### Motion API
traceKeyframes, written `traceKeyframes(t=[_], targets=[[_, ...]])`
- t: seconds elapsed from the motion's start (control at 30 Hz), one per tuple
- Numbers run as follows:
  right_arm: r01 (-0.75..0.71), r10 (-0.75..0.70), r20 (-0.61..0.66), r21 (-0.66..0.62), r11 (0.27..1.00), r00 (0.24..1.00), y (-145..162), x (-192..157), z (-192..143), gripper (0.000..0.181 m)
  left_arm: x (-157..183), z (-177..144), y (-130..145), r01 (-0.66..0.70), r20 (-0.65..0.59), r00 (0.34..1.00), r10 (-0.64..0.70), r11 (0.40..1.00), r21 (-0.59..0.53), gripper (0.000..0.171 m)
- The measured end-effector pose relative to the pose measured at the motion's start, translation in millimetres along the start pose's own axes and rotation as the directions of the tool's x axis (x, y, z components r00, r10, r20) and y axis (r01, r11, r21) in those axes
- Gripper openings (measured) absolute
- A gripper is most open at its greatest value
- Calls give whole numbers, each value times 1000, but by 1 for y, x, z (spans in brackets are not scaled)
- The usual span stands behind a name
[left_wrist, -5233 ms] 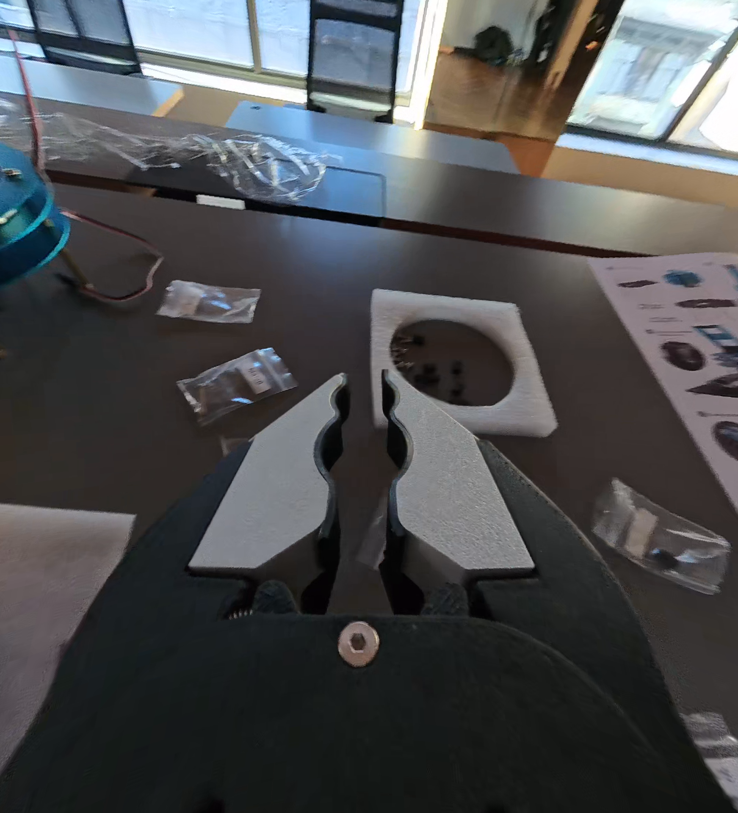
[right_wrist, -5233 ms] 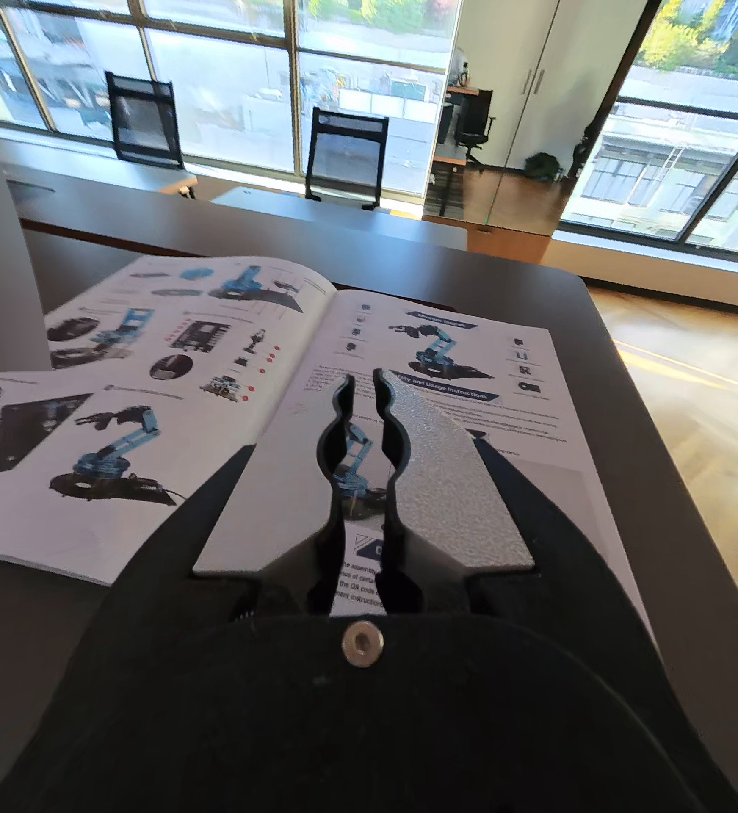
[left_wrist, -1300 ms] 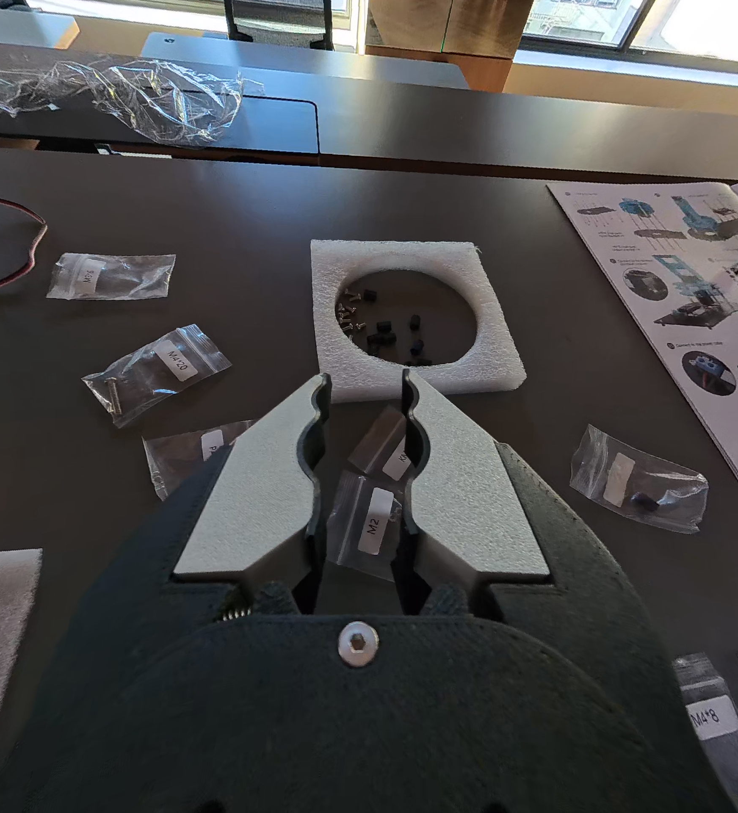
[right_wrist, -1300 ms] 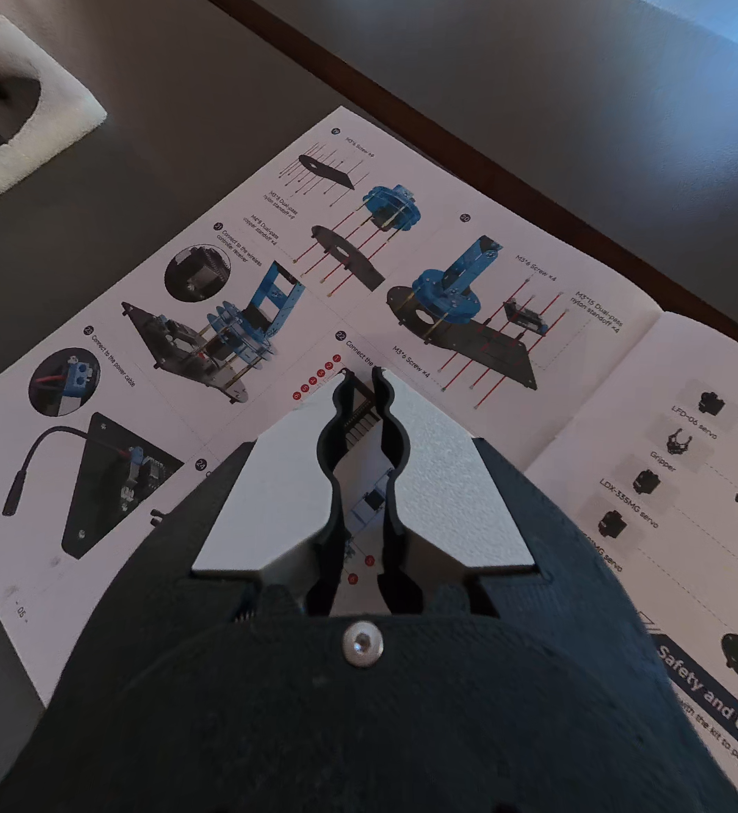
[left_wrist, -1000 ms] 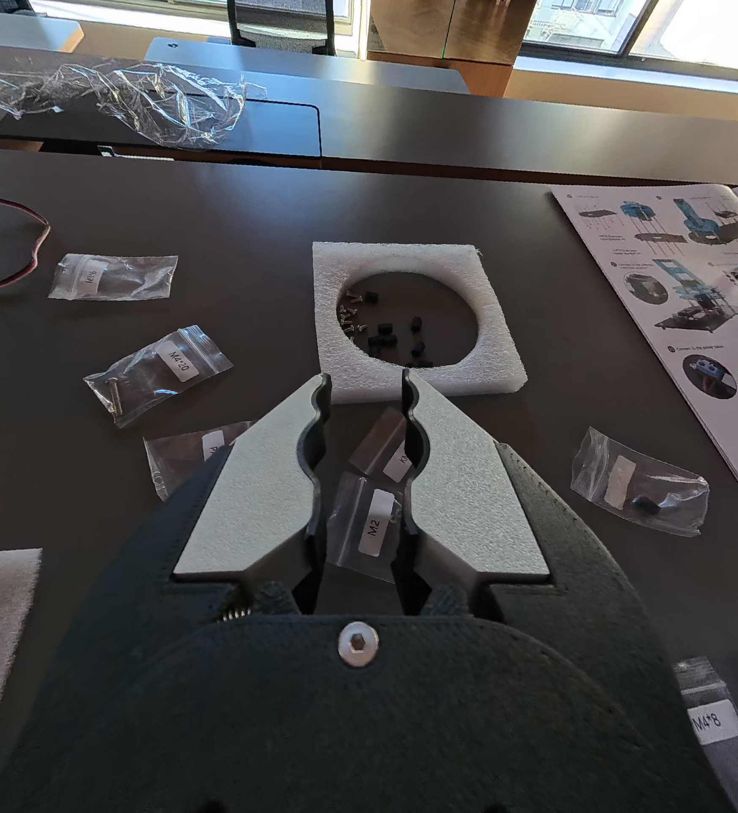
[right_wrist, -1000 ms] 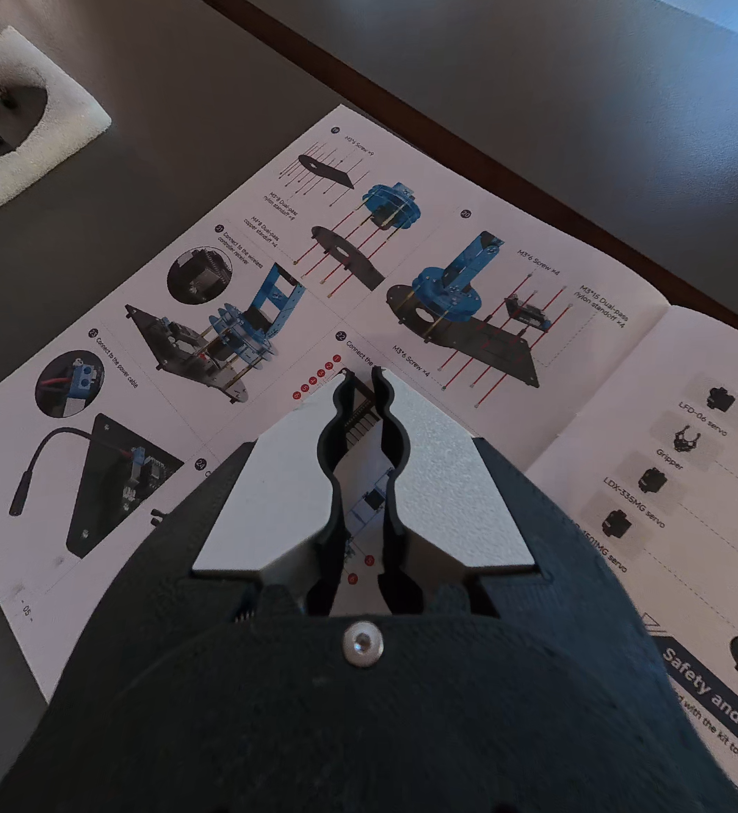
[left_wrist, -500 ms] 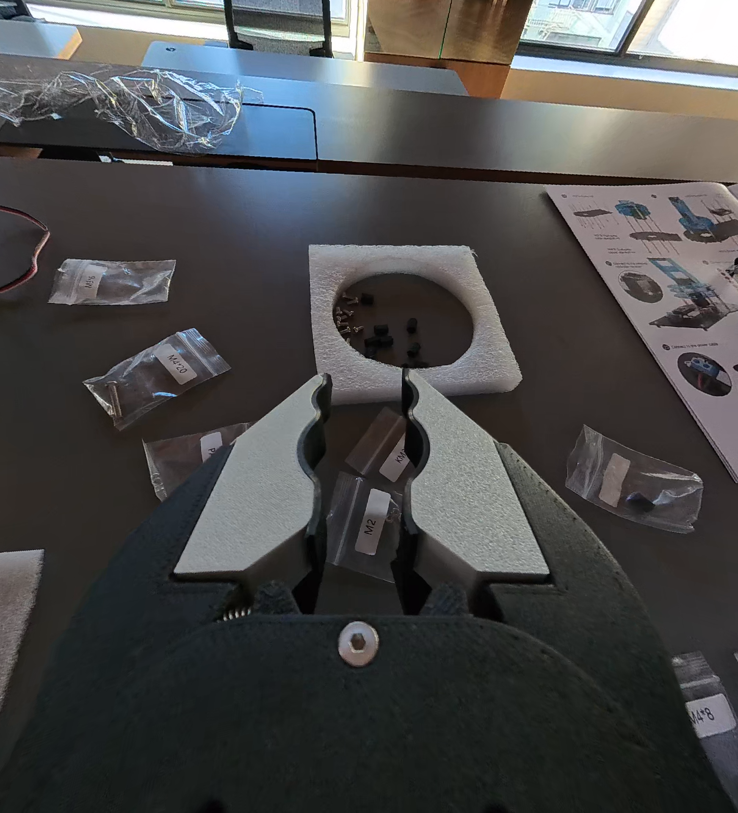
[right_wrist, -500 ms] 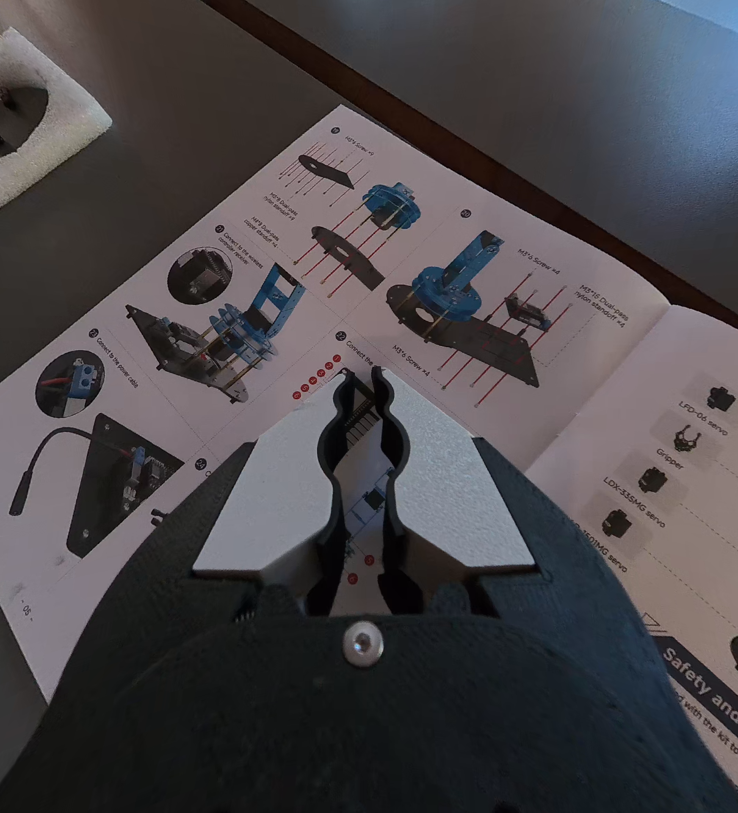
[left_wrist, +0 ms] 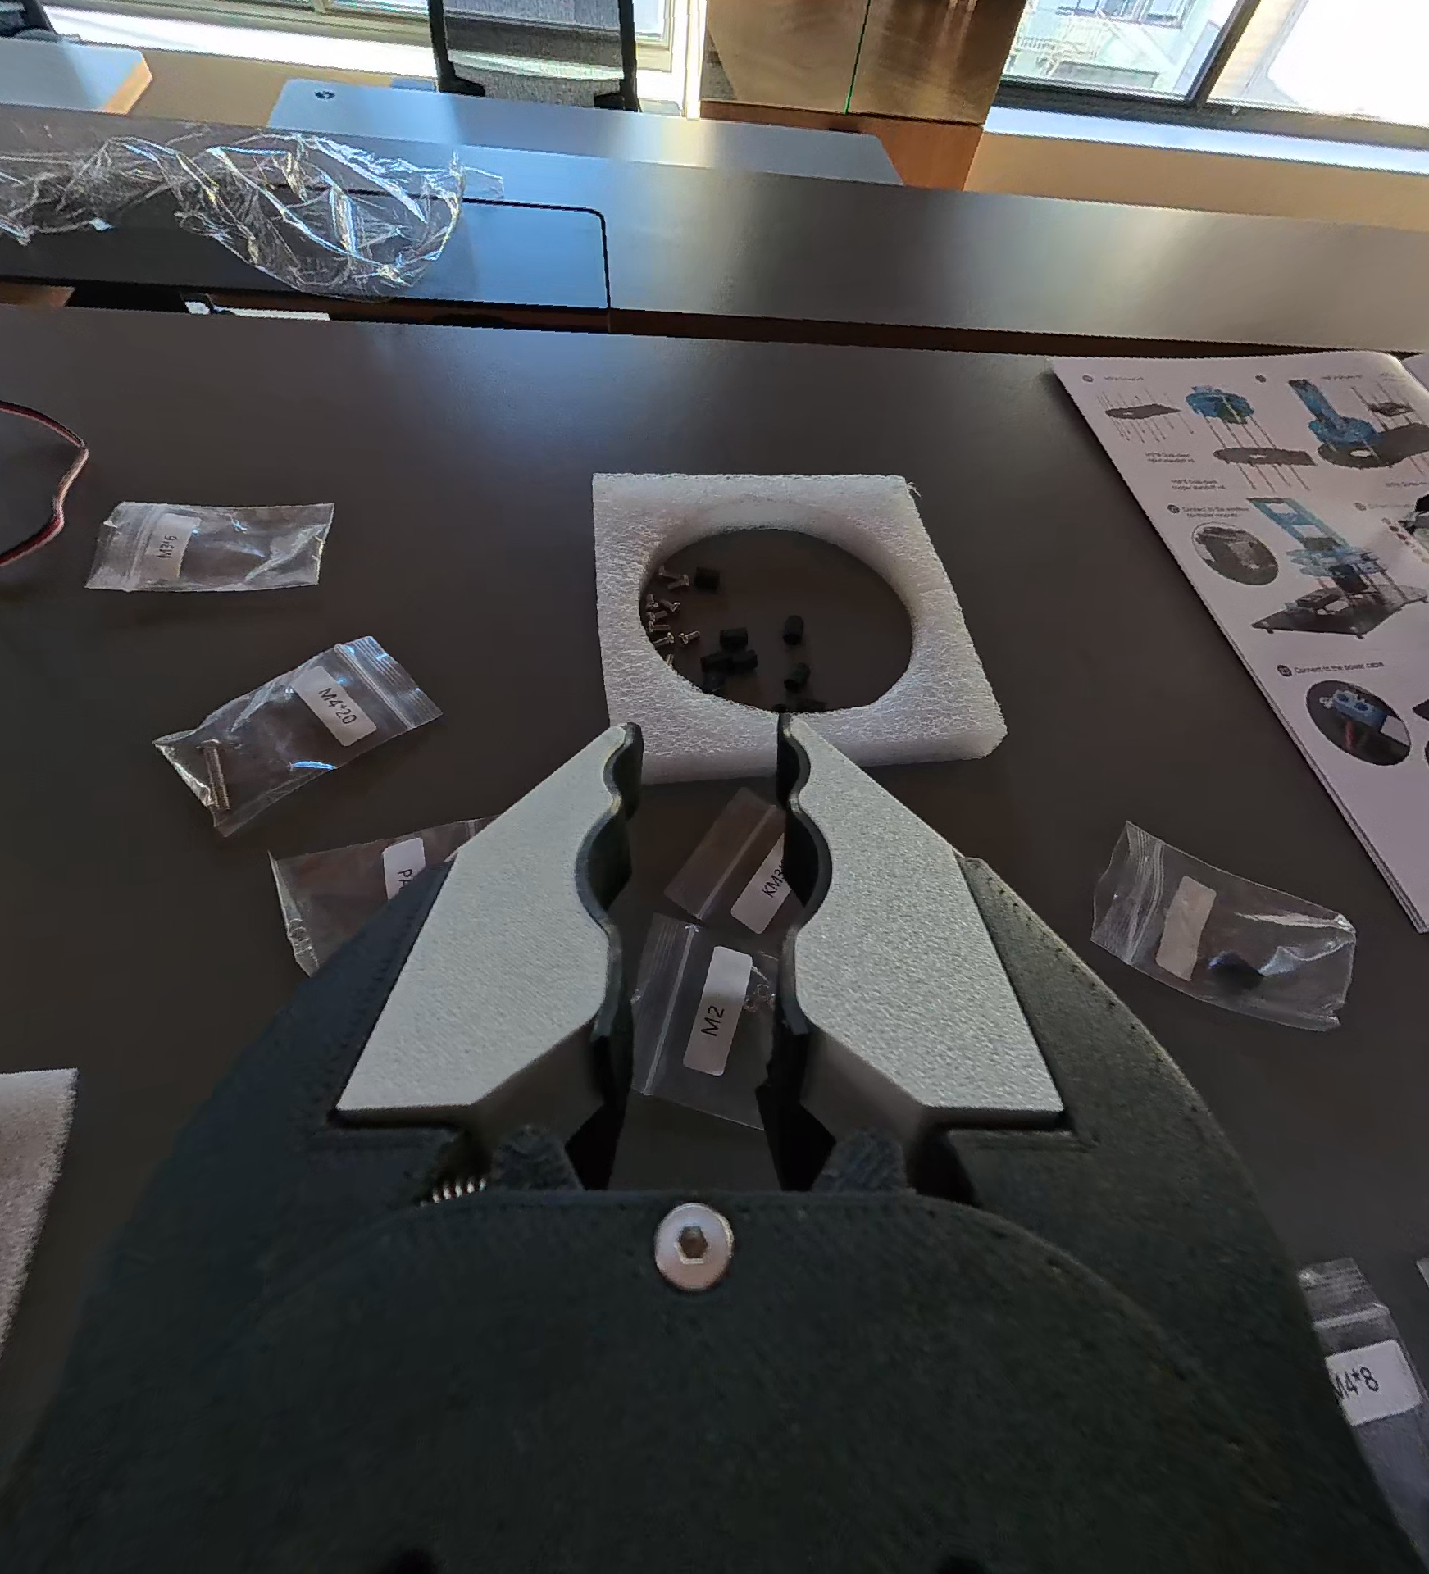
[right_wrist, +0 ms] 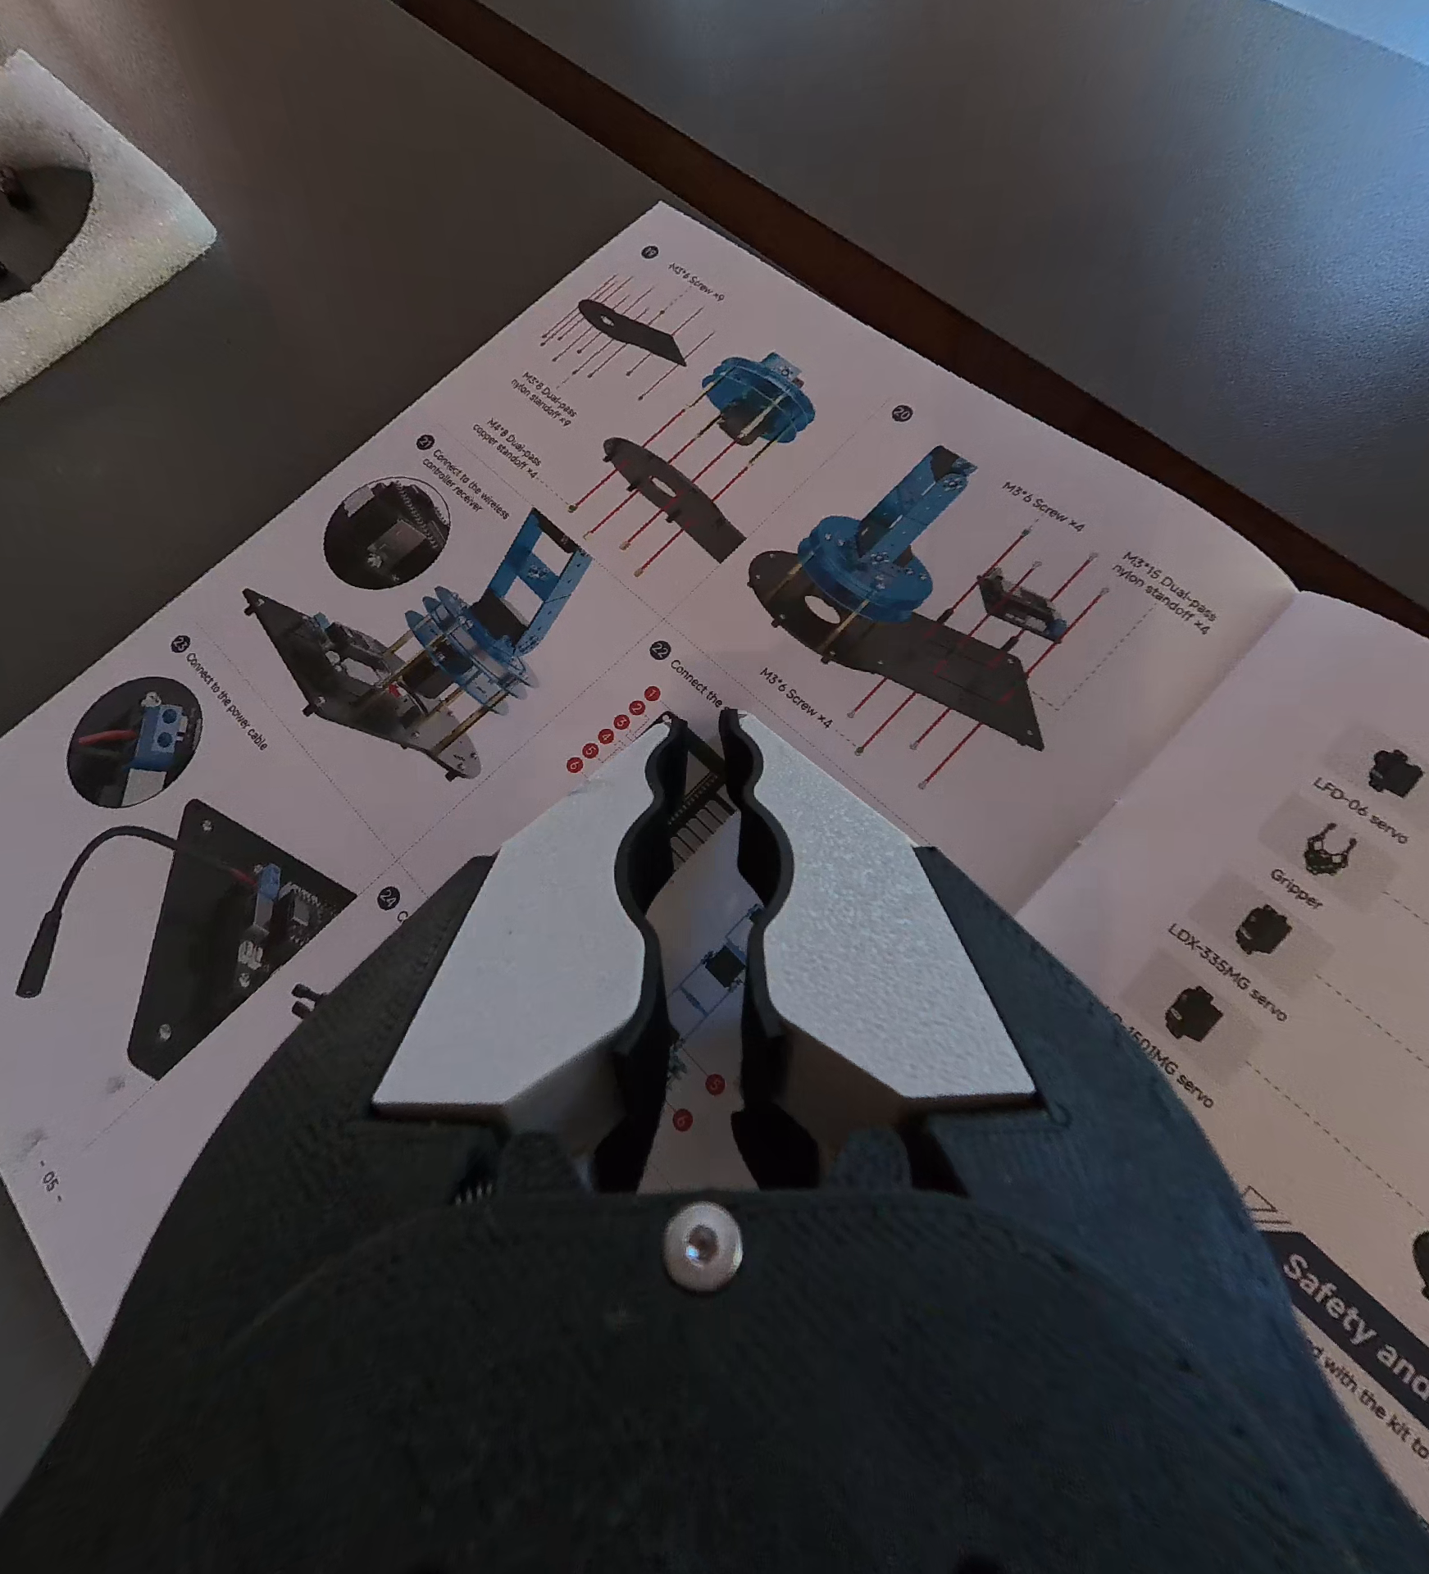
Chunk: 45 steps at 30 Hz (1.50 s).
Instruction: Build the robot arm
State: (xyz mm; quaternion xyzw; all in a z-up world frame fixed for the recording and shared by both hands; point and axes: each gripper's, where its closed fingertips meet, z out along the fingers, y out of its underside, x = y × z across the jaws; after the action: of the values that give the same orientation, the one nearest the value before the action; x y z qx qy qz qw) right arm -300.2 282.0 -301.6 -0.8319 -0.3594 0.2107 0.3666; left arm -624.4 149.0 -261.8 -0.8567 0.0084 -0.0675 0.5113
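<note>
My left gripper (left_wrist: 706,737) is open and empty, a little above the dark table (left_wrist: 481,443). Two small clear zip bags with white labels (left_wrist: 706,1013) (left_wrist: 736,869) lie on the table in the gap between its fingers. Just beyond its tips lies a white foam square (left_wrist: 787,511) with a round hole holding small black spacers and screws (left_wrist: 728,660). My right gripper (right_wrist: 698,722) is shut and empty, with only a narrow slit between its tips. It points down at an open assembly booklet (right_wrist: 779,528). I cannot tell whether it touches the page.
More zip bags lie left (left_wrist: 302,724) (left_wrist: 208,545), right (left_wrist: 1222,928) and near right (left_wrist: 1366,1397). The booklet (left_wrist: 1290,613) is at the right. Crumpled clear film (left_wrist: 225,204) and a red cable (left_wrist: 29,477) are far left. The foam's corner shows in the right wrist view (right_wrist: 97,281).
Over the last second almost nothing moved. Since five seconds ago my left gripper has opened wider and come over the zip bags, and my right gripper has tipped down over the booklet.
</note>
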Motion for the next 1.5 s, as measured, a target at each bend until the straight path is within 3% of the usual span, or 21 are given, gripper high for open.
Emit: traceKeyframes(t=[0.63,0.9,1.03,1.17,1.27,1.5], targets=[[7,-7,8,-5,1000,1000,0,-1,1,8,4,-14,-19,-70,23,997,69,996,48,30],[-20,20,32,-15,1000,999,-1,-1,1,6,-11,-61,-66,-21,54,999,8,966,256,29],[9,-8,50,-15,1000,999,-11,-8,-11,19,-8,-90,-88,-4,25,1000,-5,929,370,28],[66,-90,142,165,984,986,-60,-58,-50,19,6,-134,-88,56,-30,998,-47,910,410,28],[71,-130,326,189,979,936,-72,-124,-59,25,0,-168,-59,45,21,998,-54,947,319,29],[171,-186,504,78,982,844,-27,-231,-64,20,-66,-286,19,104,194,971,-139,978,180,28]])
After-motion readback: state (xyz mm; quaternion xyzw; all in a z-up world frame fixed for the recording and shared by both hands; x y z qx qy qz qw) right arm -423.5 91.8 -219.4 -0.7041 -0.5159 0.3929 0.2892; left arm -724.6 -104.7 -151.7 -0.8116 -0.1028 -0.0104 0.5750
